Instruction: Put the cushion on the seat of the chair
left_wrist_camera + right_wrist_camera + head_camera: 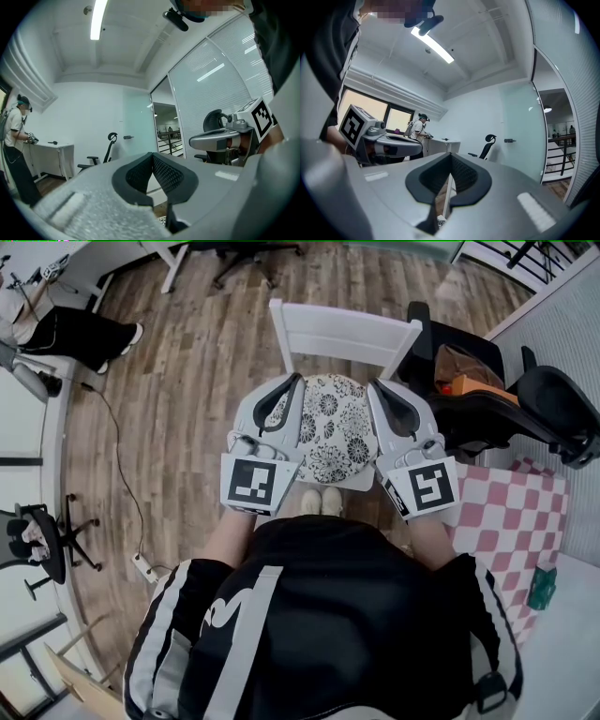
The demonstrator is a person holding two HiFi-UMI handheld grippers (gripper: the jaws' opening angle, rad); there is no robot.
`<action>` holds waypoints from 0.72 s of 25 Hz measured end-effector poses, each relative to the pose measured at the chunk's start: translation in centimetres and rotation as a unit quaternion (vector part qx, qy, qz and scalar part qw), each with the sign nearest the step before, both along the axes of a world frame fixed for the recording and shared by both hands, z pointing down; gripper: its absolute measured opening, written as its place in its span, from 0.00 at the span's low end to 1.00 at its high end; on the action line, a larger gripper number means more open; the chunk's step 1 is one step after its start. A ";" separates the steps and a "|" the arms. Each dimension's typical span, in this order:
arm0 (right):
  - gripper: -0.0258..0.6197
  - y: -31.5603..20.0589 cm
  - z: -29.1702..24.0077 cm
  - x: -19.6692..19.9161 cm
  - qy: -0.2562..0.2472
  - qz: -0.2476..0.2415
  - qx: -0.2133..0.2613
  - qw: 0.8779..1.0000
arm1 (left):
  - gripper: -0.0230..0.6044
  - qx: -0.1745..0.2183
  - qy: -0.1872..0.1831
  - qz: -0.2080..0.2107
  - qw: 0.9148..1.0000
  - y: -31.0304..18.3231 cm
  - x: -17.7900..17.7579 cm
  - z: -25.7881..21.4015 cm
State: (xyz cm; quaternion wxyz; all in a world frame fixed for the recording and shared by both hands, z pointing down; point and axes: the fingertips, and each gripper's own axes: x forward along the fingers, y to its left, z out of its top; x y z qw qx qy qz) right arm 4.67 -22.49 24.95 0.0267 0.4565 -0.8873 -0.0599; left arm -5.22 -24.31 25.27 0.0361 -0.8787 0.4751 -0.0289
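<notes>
The floral cushion (333, 427) lies on the seat of the white chair (342, 332). Above that chair, the left tongs (298, 381) and right tongs (373, 386) flank the cushion, both pinched fully together.

A black office chair (553, 409) stands beside a pink checkered cloth (511, 521).

We find no words, numbers or brand names that can be read. The only print is a black-and-white square pattern on the cube (253, 481) of the left gripper (298, 379) and on that of the right gripper (373, 384); neither spells anything.
</notes>
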 end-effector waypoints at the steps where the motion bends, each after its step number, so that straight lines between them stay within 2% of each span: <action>1: 0.04 0.0 0.0 0.0 0.000 0.000 0.000 1.000 | 0.04 0.001 -0.002 -0.001 1.000 0.0 0.0 0.0; 14: 0.04 0.1 0.0 0.2 -0.007 0.001 -0.002 1.000 | 0.04 0.003 0.005 0.002 1.000 0.1 0.0 -0.4; 18: 0.04 0.1 0.0 -0.1 -0.007 -0.001 -0.001 1.000 | 0.04 0.013 -0.010 -0.001 1.000 0.1 -0.1 -0.3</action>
